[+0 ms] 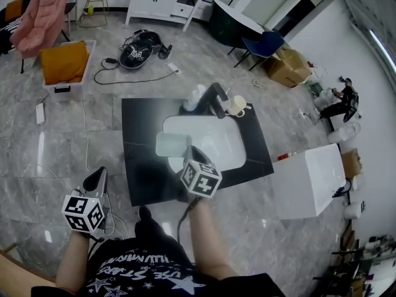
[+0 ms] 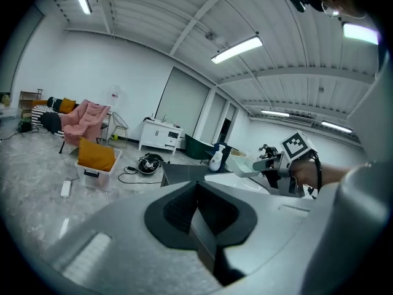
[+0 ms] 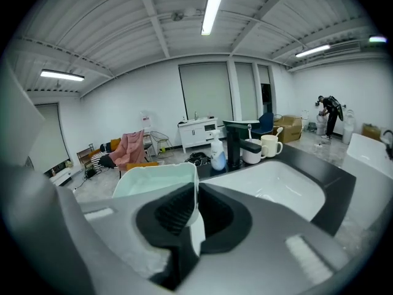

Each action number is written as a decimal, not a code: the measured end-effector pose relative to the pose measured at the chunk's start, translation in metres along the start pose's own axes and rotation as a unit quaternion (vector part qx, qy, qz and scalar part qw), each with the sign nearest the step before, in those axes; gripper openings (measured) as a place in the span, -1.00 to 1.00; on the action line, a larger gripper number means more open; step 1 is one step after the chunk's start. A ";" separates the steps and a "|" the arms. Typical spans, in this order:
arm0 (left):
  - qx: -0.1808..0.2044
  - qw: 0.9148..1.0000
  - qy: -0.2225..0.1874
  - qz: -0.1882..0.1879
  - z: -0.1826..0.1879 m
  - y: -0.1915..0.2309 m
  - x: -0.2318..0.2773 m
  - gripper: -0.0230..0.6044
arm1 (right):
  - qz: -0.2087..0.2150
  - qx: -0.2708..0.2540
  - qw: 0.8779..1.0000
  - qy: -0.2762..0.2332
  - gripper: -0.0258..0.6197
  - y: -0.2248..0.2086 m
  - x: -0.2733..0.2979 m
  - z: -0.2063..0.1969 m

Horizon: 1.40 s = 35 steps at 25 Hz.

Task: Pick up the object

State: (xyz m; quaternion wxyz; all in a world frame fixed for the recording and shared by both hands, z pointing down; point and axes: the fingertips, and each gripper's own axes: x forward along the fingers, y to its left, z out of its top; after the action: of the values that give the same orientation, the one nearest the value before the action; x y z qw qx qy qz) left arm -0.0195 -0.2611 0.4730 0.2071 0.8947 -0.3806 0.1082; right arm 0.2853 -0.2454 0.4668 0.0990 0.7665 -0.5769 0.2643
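Observation:
A pale green, translucent plastic tub hangs over the white sink set in the black counter. My right gripper is shut on the tub's near rim. In the right gripper view the thin wall of the tub is pinched between the dark pads of the right gripper. My left gripper is low at the left, over the floor and off the counter. In its own view the left gripper is shut with nothing in it, and the tub shows farther off.
A black faucet, a cream mug and a white bottle stand behind the sink. A white box-shaped unit stands right of the counter. An orange-filled bin and cables lie on the floor beyond.

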 end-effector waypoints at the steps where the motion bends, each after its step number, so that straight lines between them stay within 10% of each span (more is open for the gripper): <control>1: 0.003 1.000 0.000 -0.005 -0.003 -0.004 -0.005 -0.90 | -0.003 0.001 1.000 -0.003 -0.86 -0.001 -0.010 -0.004; 21: 0.033 0.995 0.014 -0.089 -0.065 -0.036 -0.147 -0.90 | -0.046 0.042 0.998 -0.010 -0.86 0.037 -0.189 -0.129; 35: 0.031 0.991 0.029 -0.127 -0.092 -0.085 -0.160 -0.90 | -0.061 0.048 0.997 0.006 -0.86 0.017 -0.252 -0.174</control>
State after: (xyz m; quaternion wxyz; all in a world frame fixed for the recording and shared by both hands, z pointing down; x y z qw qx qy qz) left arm -0.0710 -0.0642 0.4743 0.2023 0.9383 -0.2540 0.1189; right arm 0.1697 0.0379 0.4794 0.0815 0.8027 -0.5147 0.2902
